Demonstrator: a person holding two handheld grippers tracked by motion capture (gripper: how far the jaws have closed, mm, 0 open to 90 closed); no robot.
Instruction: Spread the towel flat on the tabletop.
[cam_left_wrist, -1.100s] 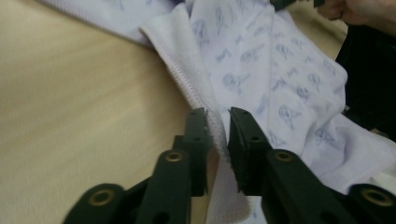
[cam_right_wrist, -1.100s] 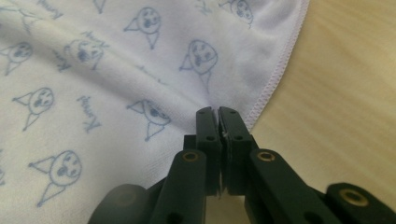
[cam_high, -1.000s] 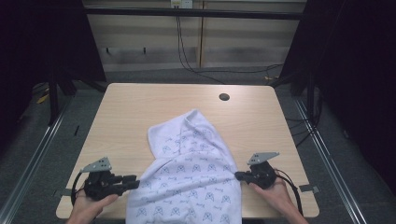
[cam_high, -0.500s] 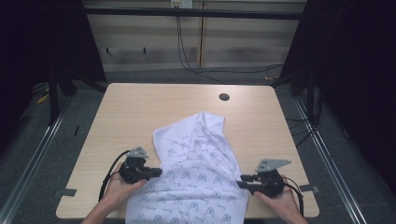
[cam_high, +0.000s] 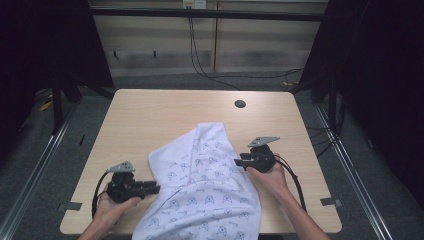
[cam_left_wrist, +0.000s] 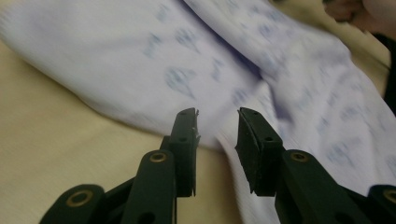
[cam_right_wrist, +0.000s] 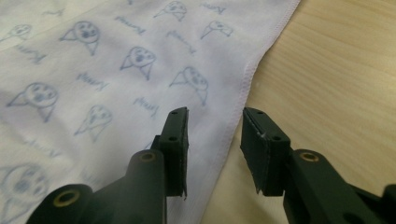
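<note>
1. The printed cloth (cam_high: 205, 192) lies rumpled on the near half of the table (cam_high: 150, 120), its near end over the front edge; folding looks barely begun, with flattening and every fold left.
2. The left gripper (cam_high: 150, 188), jaws spread after just opening, sits at the cloth's left edge, nothing pinched.
3. The right gripper (cam_high: 239, 162), jaws spread and just opening, points at the hemmed right edge (cam_right_wrist: 243, 88), clamping nothing.
4. Against 1 second ago, the right gripper has shifted farther up the table, and the left gripper sits much where it did.

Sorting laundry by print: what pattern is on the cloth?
The white fabric garment carries small blue-grey animal faces and script words, clearest in the right gripper view.
</note>
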